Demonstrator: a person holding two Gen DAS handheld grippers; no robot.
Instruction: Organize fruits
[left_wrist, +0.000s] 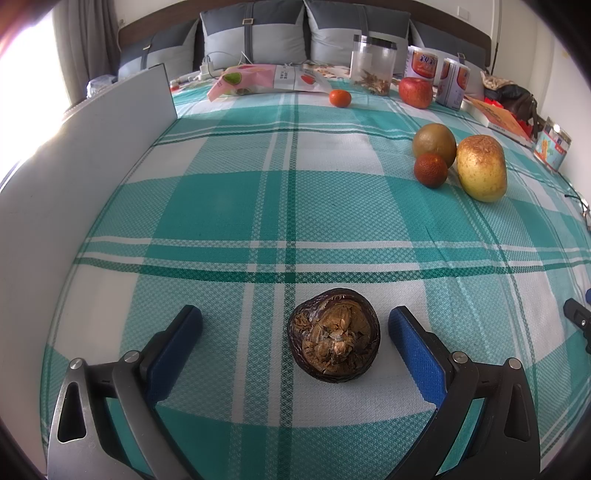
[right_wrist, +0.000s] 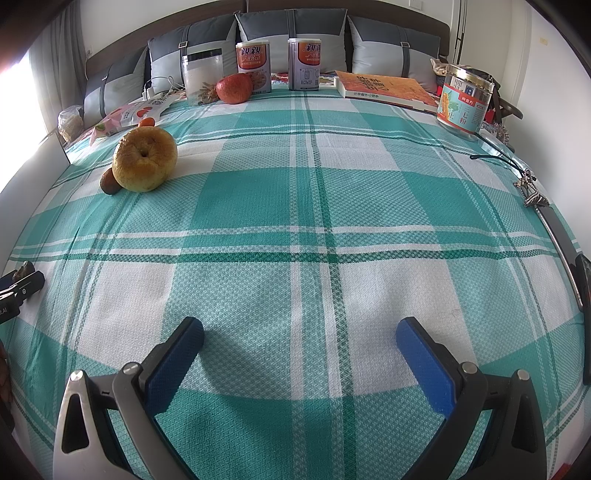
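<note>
My left gripper (left_wrist: 295, 332) is spread wide around the dark, dried-out fruit (left_wrist: 334, 335) on the checked cloth (left_wrist: 221, 206) — pads clear of it. My right gripper (right_wrist: 300, 338) gapes too — nothing between its fingers.

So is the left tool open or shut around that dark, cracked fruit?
Open. The left tool has its blue pads spread wide on either side of the dark fruit, with checked cloth visible in both gaps; neither pad touches it.
</note>
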